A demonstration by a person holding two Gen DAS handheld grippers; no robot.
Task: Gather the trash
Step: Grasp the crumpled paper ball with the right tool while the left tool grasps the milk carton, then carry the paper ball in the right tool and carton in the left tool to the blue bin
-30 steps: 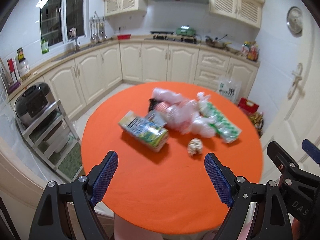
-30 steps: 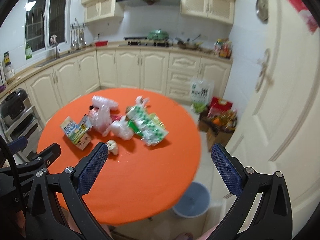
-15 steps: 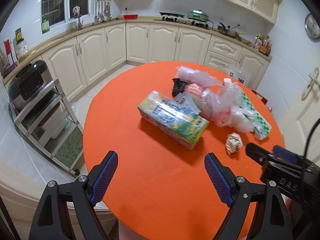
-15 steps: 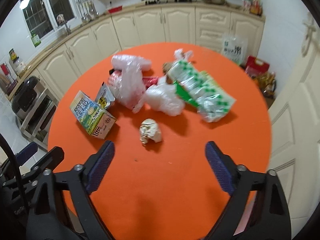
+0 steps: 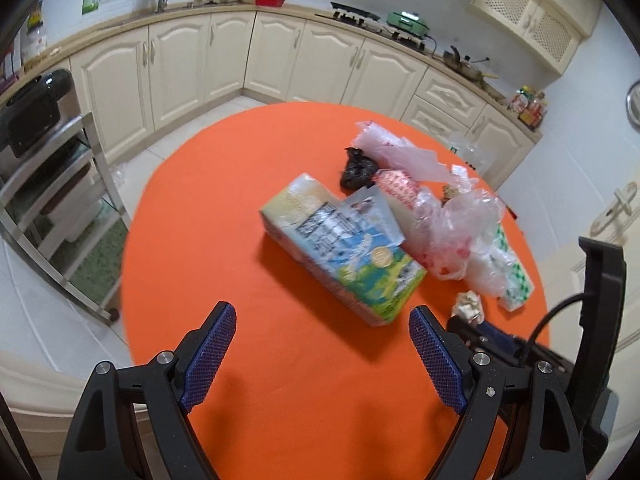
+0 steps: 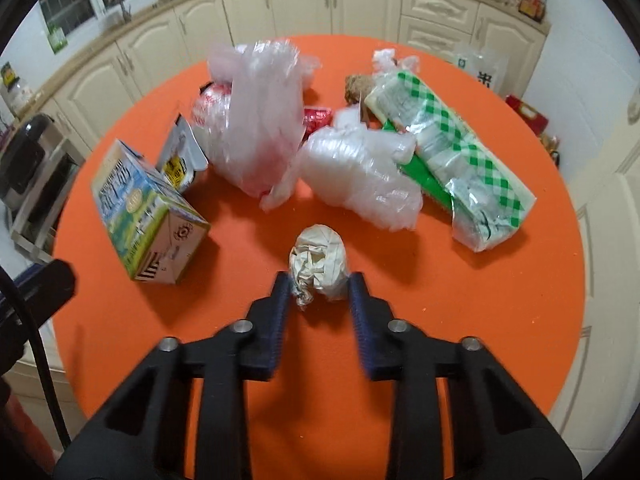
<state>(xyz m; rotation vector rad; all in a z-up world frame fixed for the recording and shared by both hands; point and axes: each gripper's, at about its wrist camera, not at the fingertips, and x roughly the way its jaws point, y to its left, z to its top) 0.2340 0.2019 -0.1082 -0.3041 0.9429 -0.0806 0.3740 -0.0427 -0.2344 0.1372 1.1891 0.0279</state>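
Note:
A round orange table (image 6: 500, 300) carries a heap of trash. My right gripper (image 6: 319, 282) points down at a crumpled paper ball (image 6: 318, 258); its jaws are closing and both blue pads touch the ball's sides. Behind the ball lie clear plastic bags (image 6: 260, 128), a green-checked package (image 6: 452, 152) and a milk carton (image 6: 144, 216). My left gripper (image 5: 320, 344) hangs open over the table's near part (image 5: 240, 200), with the milk carton (image 5: 340, 252) just ahead of it and nothing between its pads. The paper ball (image 5: 466, 304) shows at the right gripper's tip.
A black crumpled bag (image 5: 358, 168) and a red-patterned wrapper (image 5: 394, 186) lie at the back of the heap. A metal rack with a black appliance (image 5: 36, 120) stands left of the table. Cream cabinets (image 5: 280, 52) run behind, and a door (image 5: 616, 208) is at the right.
Both grippers came down and closer to the table. The right gripper's jaws went from wide open to closed around the paper ball. The left gripper stayed open.

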